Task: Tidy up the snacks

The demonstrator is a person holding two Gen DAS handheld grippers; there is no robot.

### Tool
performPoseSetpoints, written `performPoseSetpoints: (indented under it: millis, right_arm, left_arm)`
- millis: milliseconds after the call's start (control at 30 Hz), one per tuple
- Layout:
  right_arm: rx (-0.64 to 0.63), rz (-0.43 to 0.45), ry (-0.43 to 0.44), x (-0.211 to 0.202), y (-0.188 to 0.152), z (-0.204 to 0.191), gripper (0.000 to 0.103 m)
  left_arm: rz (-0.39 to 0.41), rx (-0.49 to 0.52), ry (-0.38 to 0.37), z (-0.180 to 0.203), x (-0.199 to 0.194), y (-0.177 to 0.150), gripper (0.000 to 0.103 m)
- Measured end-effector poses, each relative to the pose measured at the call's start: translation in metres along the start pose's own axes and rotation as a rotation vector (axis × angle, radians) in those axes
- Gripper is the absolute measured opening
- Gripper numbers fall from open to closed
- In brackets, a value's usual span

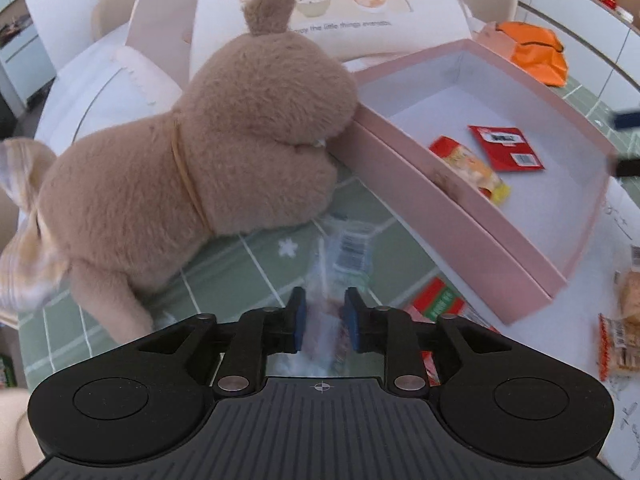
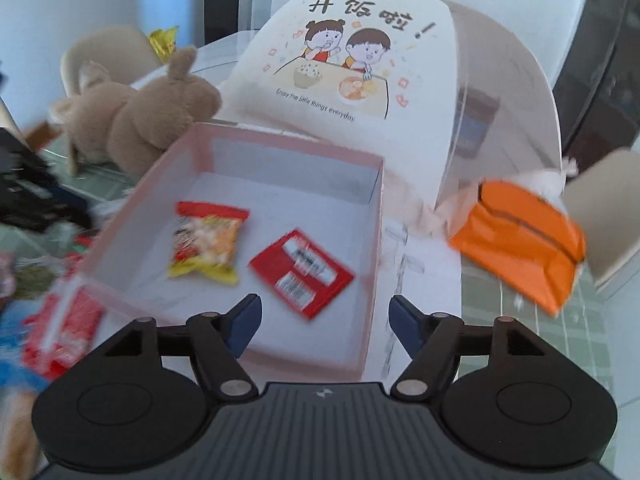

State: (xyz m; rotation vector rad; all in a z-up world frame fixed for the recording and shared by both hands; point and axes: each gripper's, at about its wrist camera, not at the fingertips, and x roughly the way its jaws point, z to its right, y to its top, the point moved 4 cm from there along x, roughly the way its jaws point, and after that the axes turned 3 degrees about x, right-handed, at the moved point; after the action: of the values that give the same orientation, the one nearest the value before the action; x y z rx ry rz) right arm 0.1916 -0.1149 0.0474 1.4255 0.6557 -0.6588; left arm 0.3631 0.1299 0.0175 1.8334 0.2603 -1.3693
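- The left gripper is pointing steeply down at a clear snack packet lying on the green-checked tablecloth, just beside the near wall of the pink box. Its blue pads are standing narrowly apart with the packet's near end blurred between them; I cannot tell whether they are actually pressing on it.
- The right gripper is hanging spread wide and empty above the near edge of the box, with nothing between its fingers.
- Two snacks are already lying inside the box: a red-and-yellow packet and a flat red sachet, apart from each other on the white floor.
- To do this step well, I would judge the left gripper should be closing on the packet's crimped end rather than its slippery middle, then lifting clear of the box wall before carrying it over.
- The plush rabbit is leaning against the box's corner, so the lift wants to stay away from it.
- More packets are lying outside the box: a red-and-green one partly hidden by the gripper, and others cut off at the right edge.
- The left side of the right wrist view is smeared with motion, so the wrappers there are hard to make out.
- An orange bag is sitting beyond the box; its contents are hidden.
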Motion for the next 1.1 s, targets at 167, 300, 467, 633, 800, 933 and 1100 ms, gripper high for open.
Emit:
performPoseSetpoints:
  millis: [167, 300, 467, 633, 800, 933, 1100]
  right_arm:
    - [0.052, -0.034, 0.075, -0.035, -0.027, 0.001, 0.074]
    - [0.084, -0.077, 0.111, -0.046, -0.054, -0.002, 0.074]
    - [0.072, -0.132, 0.132, -0.041, -0.084, -0.015, 0.074]
    - [0.007, -0.121, 0.129, -0.042, -0.095, -0.030, 0.075]
    - [-0.036, -0.146, 0.137, -0.037, -0.102, -0.037, 0.076]
    - [-0.086, -0.132, 0.144, -0.043, -0.106, -0.038, 0.076]
    - [-0.132, -0.098, 0.174, -0.050, -0.108, -0.029, 0.076]
  left_arm:
    - [-0.045, -0.023, 0.002, -0.006, 0.005, 0.008, 0.035]
    - [-0.054, 0.020, -0.096, 0.004, 0.000, -0.001, 0.036]
    - [-0.086, 0.080, -0.055, 0.011, -0.001, -0.013, 0.045]
    - [-0.102, 0.069, -0.014, 0.017, -0.002, -0.017, 0.048]
    - [-0.090, -0.159, -0.017, 0.006, -0.003, -0.022, 0.042]
    - [-0.041, -0.250, 0.059, 0.014, -0.026, -0.039, 0.040]
    - [0.072, -0.510, 0.052, 0.026, -0.074, -0.069, 0.011]
